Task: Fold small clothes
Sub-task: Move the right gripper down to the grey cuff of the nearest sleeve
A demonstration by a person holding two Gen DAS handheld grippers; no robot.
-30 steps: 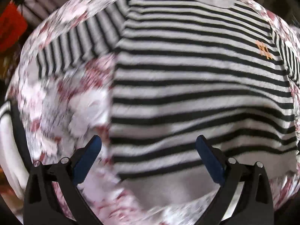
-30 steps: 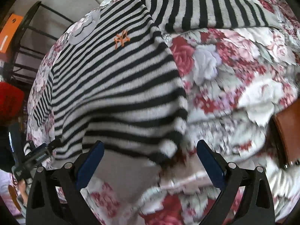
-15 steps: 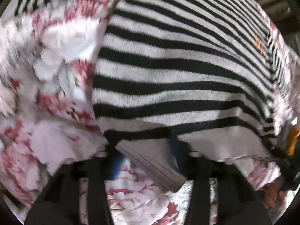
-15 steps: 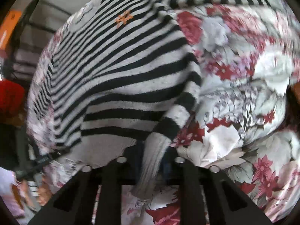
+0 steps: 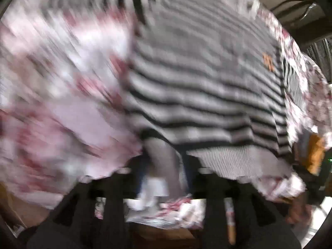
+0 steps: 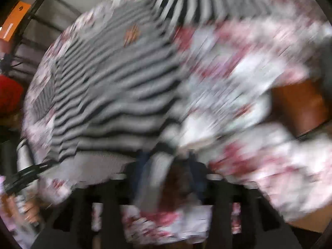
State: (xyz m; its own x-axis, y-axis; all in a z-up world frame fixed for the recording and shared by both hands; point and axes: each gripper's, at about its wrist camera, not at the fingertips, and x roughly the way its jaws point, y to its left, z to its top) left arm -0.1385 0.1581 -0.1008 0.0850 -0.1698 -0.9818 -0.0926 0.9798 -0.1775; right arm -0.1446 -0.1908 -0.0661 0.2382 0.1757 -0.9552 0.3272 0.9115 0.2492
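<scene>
Two grippers now hold bunches of grey hem cloth, where a second ago both stood wide open above the flat garment with nothing between their blue pads. The left gripper has a lifted fold of the striped sweater between its fingers, and the jaws are easing apart with the cloth still caught there; the right gripper likewise has the sweater's other bottom corner bunched between its fingers, its jaws also parting around the fabric. Compared with the earlier frames, the hem corners have risen off the floral bedsheet and the views are far more smeared by motion. The sweater is a soft knit with black and pale grey horizontal stripes, a ribbed plain grey hem band and a long striped sleeve stretched out sideways; it lies spread on the sheet, chest up. The sheet is thin printed cotton with red, pink and white roses, rumpled near the edge. A small orange embroidered emblem sits on the chest; blur makes its letters unreadable now. In the right wrist view a hand shows at the lower left, and an orange box sits on a dark metal rack.
</scene>
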